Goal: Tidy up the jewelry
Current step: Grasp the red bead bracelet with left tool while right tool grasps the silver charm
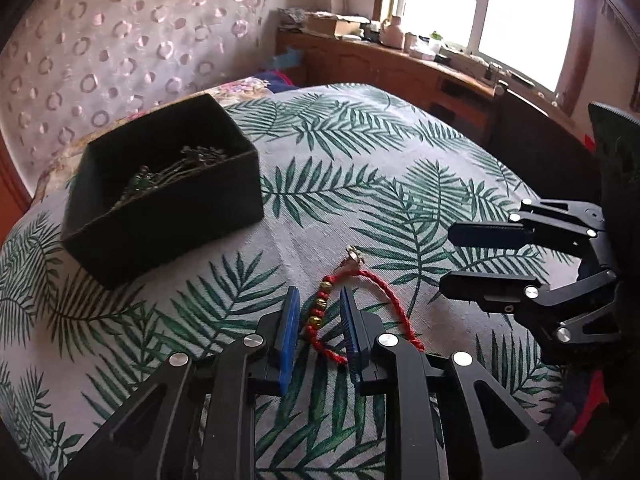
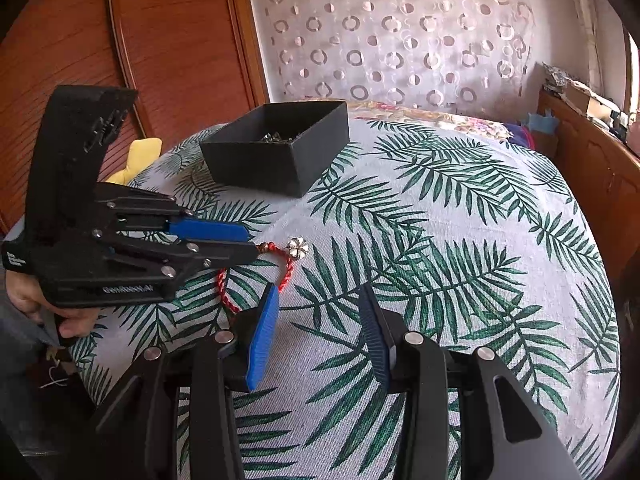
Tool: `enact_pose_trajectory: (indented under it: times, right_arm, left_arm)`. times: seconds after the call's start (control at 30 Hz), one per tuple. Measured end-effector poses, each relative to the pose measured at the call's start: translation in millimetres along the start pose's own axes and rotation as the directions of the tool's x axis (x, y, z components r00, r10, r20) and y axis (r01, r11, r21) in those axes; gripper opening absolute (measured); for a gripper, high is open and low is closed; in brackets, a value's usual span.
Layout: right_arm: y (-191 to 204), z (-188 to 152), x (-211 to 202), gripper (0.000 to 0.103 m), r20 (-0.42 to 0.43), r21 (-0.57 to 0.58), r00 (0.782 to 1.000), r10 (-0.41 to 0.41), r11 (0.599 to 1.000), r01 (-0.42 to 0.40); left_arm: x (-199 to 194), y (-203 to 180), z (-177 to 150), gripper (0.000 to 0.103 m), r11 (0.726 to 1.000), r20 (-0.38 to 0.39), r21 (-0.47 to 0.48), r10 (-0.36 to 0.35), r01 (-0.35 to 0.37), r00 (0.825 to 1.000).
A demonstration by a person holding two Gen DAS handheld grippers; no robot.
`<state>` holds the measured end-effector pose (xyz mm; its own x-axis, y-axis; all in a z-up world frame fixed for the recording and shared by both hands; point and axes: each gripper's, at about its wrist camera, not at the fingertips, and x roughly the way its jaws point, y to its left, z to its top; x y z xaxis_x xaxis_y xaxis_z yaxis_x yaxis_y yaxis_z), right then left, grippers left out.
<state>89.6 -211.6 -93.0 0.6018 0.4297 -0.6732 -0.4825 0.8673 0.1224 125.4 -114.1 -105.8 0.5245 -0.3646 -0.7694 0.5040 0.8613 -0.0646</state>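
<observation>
A red braided bracelet (image 1: 394, 304) with gold beads and a silver flower charm (image 2: 299, 247) lies on the palm-print cloth. My left gripper (image 1: 320, 300) is open, its blue pads on either side of the beaded part, low over the cloth. In the right wrist view the left gripper (image 2: 250, 242) comes in from the left over the bracelet (image 2: 286, 270). My right gripper (image 2: 318, 304) is open and empty, just right of the bracelet; it shows at the right in the left wrist view (image 1: 446, 256). A black box (image 1: 160, 196) holding dark jewelry stands beyond it.
The cloth-covered table (image 2: 460, 240) curves away on all sides. The box also shows in the right wrist view (image 2: 276, 148). A wooden cabinet (image 1: 400, 68) with clutter runs under the window. A yellow object (image 2: 136, 160) lies at the table's left edge.
</observation>
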Motion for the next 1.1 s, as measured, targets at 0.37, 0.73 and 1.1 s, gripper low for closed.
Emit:
enact_pose_trajectory:
  times: [0.37, 0.73, 1.1]
  right_arm:
    - [3, 4, 0, 0.044, -0.013, -0.028, 1.0, -0.003, 1.0, 0.003]
    - [20, 32, 26, 0.029, -0.066, -0.123, 0.998, 0.007, 0.992, -0.015]
    - [21, 39, 55, 0.015, -0.137, -0.147, 0.991, -0.008, 0.989, -0.013]
  left_arm:
    - [-13, 3, -12, 0.006, 1.0, 0.022, -0.005, -0.012, 0.012, 1.0]
    - [-49, 28, -25, 0.006, 0.996, 0.1, -0.089, 0.03, -0.021, 0.995]
    - [-53, 35, -29, 0.006, 0.993, 0.113, -0.115, 0.035, -0.022, 0.993]
